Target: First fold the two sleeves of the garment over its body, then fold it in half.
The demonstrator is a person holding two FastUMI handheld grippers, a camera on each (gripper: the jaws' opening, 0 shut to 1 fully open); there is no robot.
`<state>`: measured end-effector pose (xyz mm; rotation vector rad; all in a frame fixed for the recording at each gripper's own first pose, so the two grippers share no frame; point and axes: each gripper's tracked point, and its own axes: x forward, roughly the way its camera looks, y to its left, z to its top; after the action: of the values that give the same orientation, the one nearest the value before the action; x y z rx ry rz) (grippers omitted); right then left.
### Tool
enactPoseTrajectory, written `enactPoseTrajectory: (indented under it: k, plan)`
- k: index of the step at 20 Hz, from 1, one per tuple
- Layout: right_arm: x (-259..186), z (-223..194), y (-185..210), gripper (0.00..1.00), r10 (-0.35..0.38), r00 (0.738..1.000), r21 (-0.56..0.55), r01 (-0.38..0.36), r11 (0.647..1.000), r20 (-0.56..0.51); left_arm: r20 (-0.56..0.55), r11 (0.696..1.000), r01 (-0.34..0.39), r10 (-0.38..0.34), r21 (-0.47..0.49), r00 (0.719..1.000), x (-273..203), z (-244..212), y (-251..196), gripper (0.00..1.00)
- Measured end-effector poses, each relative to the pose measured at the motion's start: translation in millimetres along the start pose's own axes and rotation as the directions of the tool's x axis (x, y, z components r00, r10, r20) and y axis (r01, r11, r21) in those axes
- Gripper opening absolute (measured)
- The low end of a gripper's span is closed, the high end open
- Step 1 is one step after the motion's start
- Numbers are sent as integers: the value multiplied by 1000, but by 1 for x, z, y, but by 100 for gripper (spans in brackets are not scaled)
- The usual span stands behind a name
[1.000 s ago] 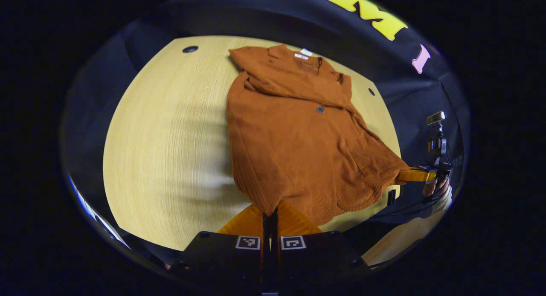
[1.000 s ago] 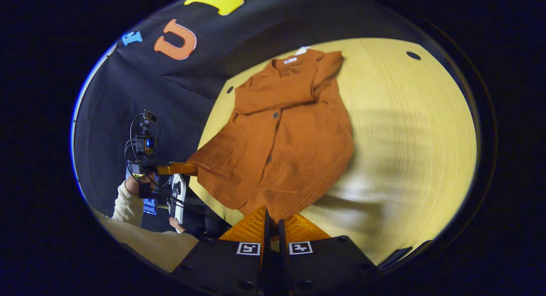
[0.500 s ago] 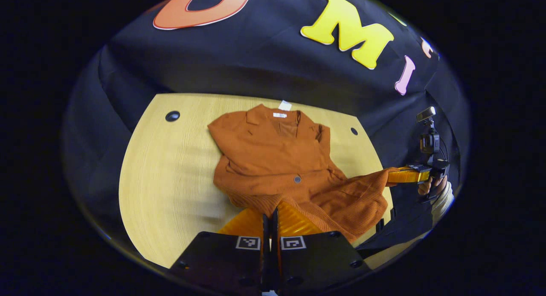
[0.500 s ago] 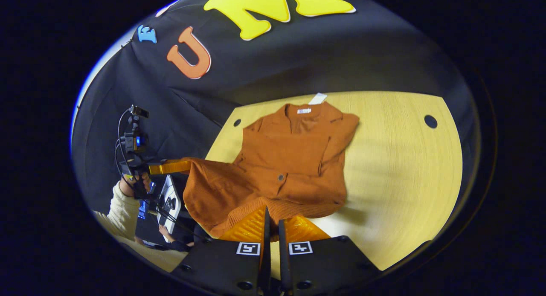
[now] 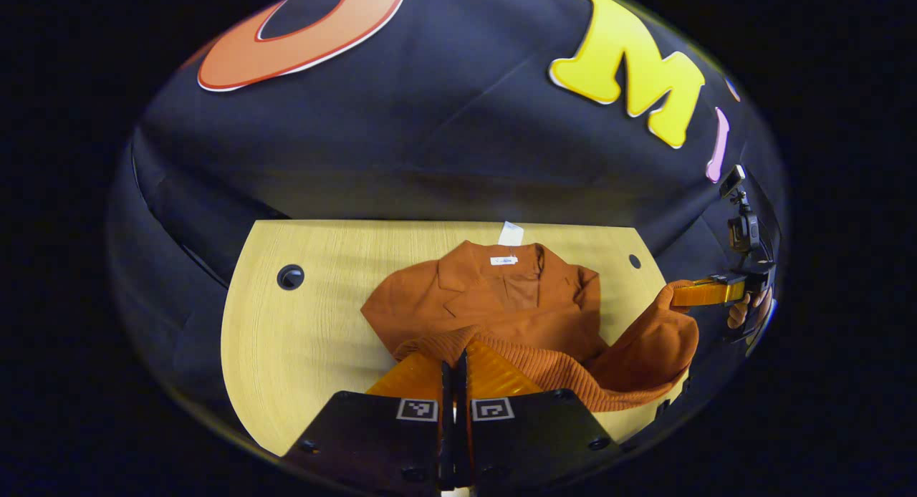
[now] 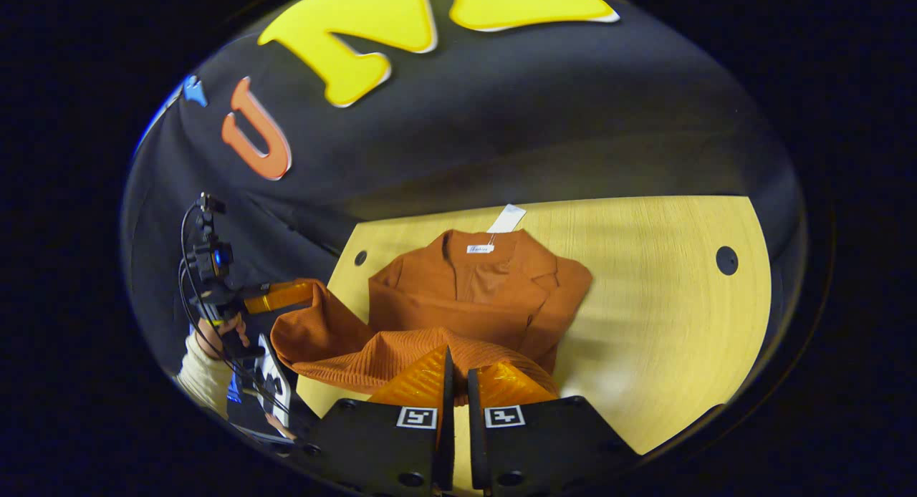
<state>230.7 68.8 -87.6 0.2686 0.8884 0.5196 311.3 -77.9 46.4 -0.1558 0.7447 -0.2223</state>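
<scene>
A rust-orange garment point(image 5: 501, 307) lies on the wooden table point(image 5: 308, 339), collar at the far end, both sleeves folded across its body. My left gripper point(image 5: 453, 350) is shut on one corner of the ribbed hem, held up off the table. Off to the right, the right gripper point(image 5: 688, 294) pinches the other hem corner, and the hem sags between the two. In the right gripper view the garment point(image 6: 473, 296) shows the same fold: the right gripper point(image 6: 457, 354) is shut on the hem, and the left gripper point(image 6: 286, 295) holds its corner at the left.
A white tag point(image 5: 511, 233) sticks out past the collar near the table's far edge. Round cable holes point(image 5: 290, 276) point(image 6: 726, 260) sit near the table's far corners. A hand point(image 5: 741, 314) holds the right gripper; a light sleeve point(image 6: 200, 361) shows behind the left one.
Both grippers have lifted the hem and carried it up and toward the collar. The lower half of the garment has come off the table and now arches over the upper half.
</scene>
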Motion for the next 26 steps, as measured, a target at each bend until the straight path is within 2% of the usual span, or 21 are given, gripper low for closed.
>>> enactPoseTrajectory:
  k: [2,5,8,13,15,18,21,22,23,24,25,26]
  plan:
    - [35,13,-17,10,-36,999,77,35,996,13,0,1000,-19,19,-7,1000,36,8,11,3]
    - [85,18,-47,10,-95,995,118,94,989,0,-17,999,-45,45,-17,999,95,1,24,3]
    - [119,25,-71,10,-155,988,153,154,976,-2,-37,995,-68,65,-71,997,129,-13,39,3]
    - [127,28,-105,10,-211,977,288,196,937,21,-28,987,-56,52,-148,998,141,-23,53,3]
    - [124,28,-110,10,-210,977,345,188,920,30,-10,982,-38,37,-183,999,140,-19,53,4]
    - [117,34,-110,10,-220,974,299,193,935,58,45,982,-28,37,-188,998,139,-8,53,6]
    - [115,35,-95,10,-209,975,190,191,963,78,80,991,-56,66,-126,995,139,1,51,12]
    - [115,37,-89,14,-201,976,157,186,970,86,100,992,-59,70,-113,993,138,7,50,15]
    - [114,39,-83,16,-196,976,139,182,974,96,117,992,-61,74,-110,990,137,14,45,25]
    - [110,41,-80,16,-184,978,133,170,976,102,131,992,-56,70,-113,989,140,19,42,40]
    - [107,46,-76,21,-170,979,132,156,979,108,136,991,-50,67,-121,988,139,19,38,56]
    - [108,47,-74,31,-165,979,130,149,980,118,130,990,-64,80,-126,988,140,17,39,71]
